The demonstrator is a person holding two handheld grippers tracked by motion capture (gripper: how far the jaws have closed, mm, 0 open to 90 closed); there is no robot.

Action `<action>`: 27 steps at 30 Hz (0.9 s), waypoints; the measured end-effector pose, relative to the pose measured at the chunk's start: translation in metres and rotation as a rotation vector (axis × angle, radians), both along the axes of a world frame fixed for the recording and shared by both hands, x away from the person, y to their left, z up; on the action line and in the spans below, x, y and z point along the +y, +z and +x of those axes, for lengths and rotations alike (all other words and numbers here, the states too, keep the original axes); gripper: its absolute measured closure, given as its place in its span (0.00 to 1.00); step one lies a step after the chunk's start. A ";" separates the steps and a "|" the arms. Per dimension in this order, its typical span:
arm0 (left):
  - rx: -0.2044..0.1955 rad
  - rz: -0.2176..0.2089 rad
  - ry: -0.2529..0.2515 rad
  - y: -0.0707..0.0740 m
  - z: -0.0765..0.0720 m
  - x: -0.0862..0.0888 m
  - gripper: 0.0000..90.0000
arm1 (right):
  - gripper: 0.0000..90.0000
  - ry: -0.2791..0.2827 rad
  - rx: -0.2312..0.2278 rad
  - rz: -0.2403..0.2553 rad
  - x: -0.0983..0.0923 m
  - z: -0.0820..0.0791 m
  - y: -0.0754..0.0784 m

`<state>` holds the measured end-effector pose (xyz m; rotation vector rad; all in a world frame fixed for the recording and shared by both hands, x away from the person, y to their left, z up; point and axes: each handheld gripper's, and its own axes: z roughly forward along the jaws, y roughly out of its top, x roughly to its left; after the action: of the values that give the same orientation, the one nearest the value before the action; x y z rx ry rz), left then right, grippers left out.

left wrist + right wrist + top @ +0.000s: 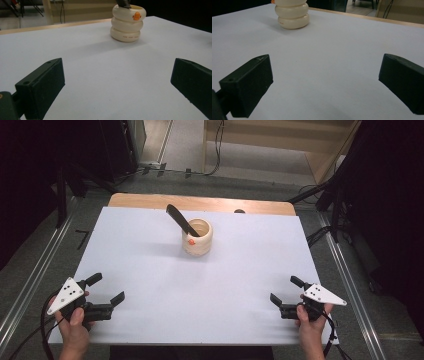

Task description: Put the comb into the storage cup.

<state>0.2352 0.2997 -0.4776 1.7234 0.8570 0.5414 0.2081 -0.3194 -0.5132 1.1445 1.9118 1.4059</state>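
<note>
While the cream ribbed holder (197, 237) sits upright on the white table top (200, 285) w/ a black utensil (181, 220) leaning out of it, both grippers are well short of it, nothing held. Holder has an orange mark on its near-left side; looks like three stacked rings in the left gripper view (127, 23).

Left gripper (106, 289): holder is ahead and off to its right, well apart. Jaws spread wide, empty, only bare table btwn them. Person's left hand (75, 327) grips the body.

Right gripper (286, 288): holder ahead and to its left, well apart; in the right gripper view (292, 16) it sits far up-left of the jaws. Jaws wide apart too, empty. Right hand (311, 330) on the body.

Grippers are far from each other, holder roughly midway btwn them but farther out. Utensil tip inside the holder, handle slanting up away from both.
</note>
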 end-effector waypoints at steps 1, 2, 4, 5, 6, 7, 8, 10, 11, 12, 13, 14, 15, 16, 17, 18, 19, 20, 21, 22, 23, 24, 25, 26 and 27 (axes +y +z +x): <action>0.000 -0.001 -0.001 -0.001 -0.001 0.002 0.00 | 0.00 0.000 -0.001 0.000 0.000 0.000 0.000; -0.004 0.005 -0.004 -0.001 -0.001 0.004 0.00 | 0.00 0.000 -0.001 0.000 0.000 0.000 0.000; -0.007 0.015 -0.001 -0.003 -0.002 0.009 0.00 | 0.00 -0.002 -0.002 0.002 0.000 0.000 0.000; -0.002 0.017 0.009 -0.004 -0.002 0.012 0.00 | 0.00 -0.002 -0.002 0.003 0.000 0.000 0.000; 0.000 0.007 0.014 -0.005 -0.002 0.015 0.00 | 0.00 -0.002 -0.003 0.003 0.000 0.000 0.000; 0.004 0.000 0.020 -0.005 -0.002 0.017 0.00 | 0.00 -0.003 -0.004 0.003 -0.001 0.000 0.000; 0.003 0.001 0.024 -0.006 -0.002 0.019 0.00 | 0.00 -0.003 -0.003 0.004 -0.001 0.000 0.000; 0.003 -0.005 0.033 -0.007 -0.001 0.023 0.00 | 0.00 -0.004 -0.004 0.004 -0.001 0.000 0.000; 0.005 -0.007 0.035 -0.007 -0.001 0.024 0.00 | 0.00 -0.005 -0.004 0.002 -0.002 0.000 0.000; 0.006 -0.013 0.041 -0.008 -0.001 0.026 0.00 | 0.00 -0.005 -0.005 0.003 -0.002 -0.001 0.000; 0.010 -0.021 0.048 -0.008 -0.001 0.028 0.00 | 0.00 -0.010 0.000 0.009 -0.002 -0.001 0.000; 0.008 -0.026 0.054 -0.008 -0.001 0.030 0.00 | 0.00 -0.012 -0.003 0.011 -0.002 -0.001 0.000; 0.003 -0.020 0.058 -0.007 -0.001 0.032 0.00 | 0.00 -0.013 -0.004 0.013 -0.002 -0.001 0.000; -0.001 -0.019 0.069 -0.007 -0.002 0.034 0.00 | 0.00 -0.011 -0.005 0.013 -0.003 -0.001 0.000; -0.003 -0.026 0.074 -0.007 -0.002 0.036 0.00 | 0.00 -0.012 -0.004 0.013 -0.003 -0.001 0.000; -0.007 -0.026 0.077 -0.007 -0.001 0.038 0.00 | 0.00 -0.012 -0.003 0.013 -0.003 -0.001 0.000; -0.005 -0.028 0.083 -0.007 -0.001 0.040 0.00 | 0.00 -0.012 -0.001 0.012 -0.003 0.000 0.000; -0.007 -0.029 0.086 -0.008 -0.001 0.041 0.00 | 0.00 -0.011 -0.002 0.010 -0.003 0.000 0.000; -0.005 -0.034 0.089 -0.008 -0.001 0.042 0.00 | 0.00 -0.011 -0.002 0.010 -0.003 0.000 0.000; -0.004 -0.035 0.088 -0.008 -0.001 0.042 0.00 | 0.00 -0.014 -0.003 0.012 -0.003 0.000 0.000; -0.004 -0.040 0.085 -0.009 -0.001 0.043 0.00 | 0.00 -0.014 -0.004 0.011 -0.003 -0.001 0.000; -0.002 -0.045 0.084 -0.010 0.000 0.042 0.00 | 0.00 -0.014 -0.004 0.011 -0.003 -0.001 0.000; 0.003 -0.045 0.084 -0.011 0.000 0.042 0.00 | 0.00 -0.014 -0.005 0.009 -0.003 -0.001 0.000; 0.006 -0.042 0.081 -0.012 0.000 0.042 0.00 | 0.00 -0.014 -0.005 0.009 -0.003 -0.001 0.000; 0.005 -0.050 0.084 -0.014 0.000 0.042 0.00 | 0.00 -0.015 -0.005 0.010 -0.003 -0.001 -0.001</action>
<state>0.2351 0.3415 -0.4916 1.6496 0.9419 0.5674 0.2071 -0.3228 -0.5137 1.1564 1.8913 1.4109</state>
